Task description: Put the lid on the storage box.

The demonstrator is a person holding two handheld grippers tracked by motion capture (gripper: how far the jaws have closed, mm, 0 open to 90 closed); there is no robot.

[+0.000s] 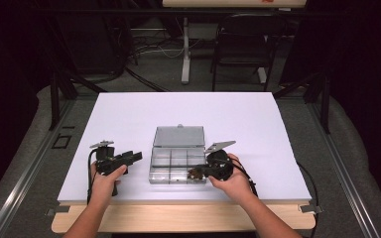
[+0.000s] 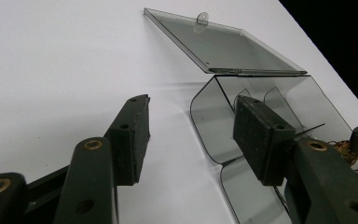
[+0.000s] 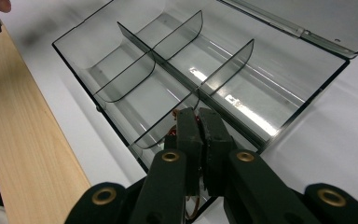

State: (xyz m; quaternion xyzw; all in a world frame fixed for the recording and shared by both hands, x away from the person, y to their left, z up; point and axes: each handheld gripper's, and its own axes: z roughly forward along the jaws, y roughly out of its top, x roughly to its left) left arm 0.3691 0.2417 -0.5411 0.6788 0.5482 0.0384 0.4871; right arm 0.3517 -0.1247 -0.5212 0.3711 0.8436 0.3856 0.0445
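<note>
The compartment box [image 1: 177, 167] sits on my worktop [image 1: 129, 114] near its front edge, between my two hands, with its opened lid [image 1: 179, 136] lying flat on the worktop behind it. My left gripper [image 1: 129, 158] rests on the worktop just to the left of the box, its jaws pointing toward the box's left wall, while my right gripper [image 1: 194, 173] reaches in from the right, its jaws over the front right compartment. Between those jaws is a small wire-wound part [image 3: 196, 120], and beyond the worktop's far edge stands a chair [image 1: 243, 42] on the floor.
</note>
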